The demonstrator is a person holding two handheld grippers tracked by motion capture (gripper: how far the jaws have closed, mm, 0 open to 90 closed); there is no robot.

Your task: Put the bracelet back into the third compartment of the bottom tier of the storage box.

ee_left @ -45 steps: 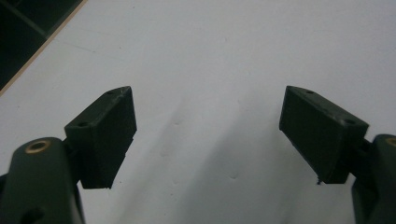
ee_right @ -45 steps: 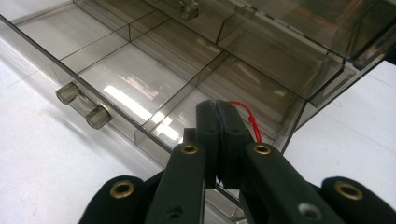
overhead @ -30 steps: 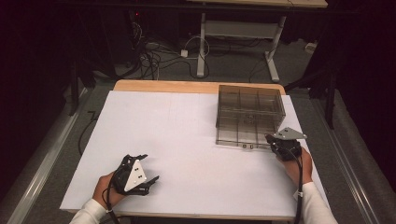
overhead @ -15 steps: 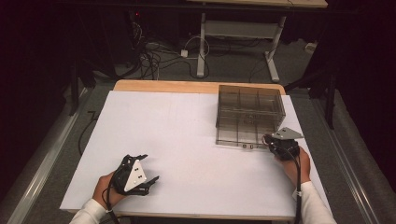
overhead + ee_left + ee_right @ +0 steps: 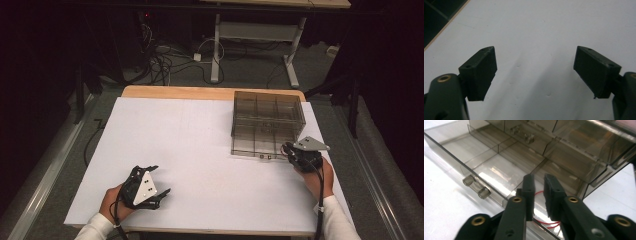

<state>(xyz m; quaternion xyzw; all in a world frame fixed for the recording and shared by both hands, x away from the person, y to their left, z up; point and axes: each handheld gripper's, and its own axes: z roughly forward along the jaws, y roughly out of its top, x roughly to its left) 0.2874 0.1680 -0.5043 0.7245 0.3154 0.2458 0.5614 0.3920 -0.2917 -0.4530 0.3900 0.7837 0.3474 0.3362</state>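
A smoky clear drawer box (image 5: 267,115) stands at the table's right, its bottom drawer (image 5: 499,170) pulled out toward me. My right gripper (image 5: 288,150) (image 5: 539,183) reaches over the drawer's right front compartment. Its jaws have just been opening and now stand a narrow gap apart, pressing on nothing. A thin red loop (image 5: 545,222) lies on the drawer floor under them. Low over the bare white sheet near the front left edge, my left gripper (image 5: 159,181) (image 5: 535,67) is open wide with nothing between its fingers.
The drawer has several divided compartments and a small clear handle (image 5: 476,186) on its front. White sheet (image 5: 190,145) covers the wooden table. Behind the table are cables (image 5: 165,62) on the floor and a desk frame (image 5: 260,35).
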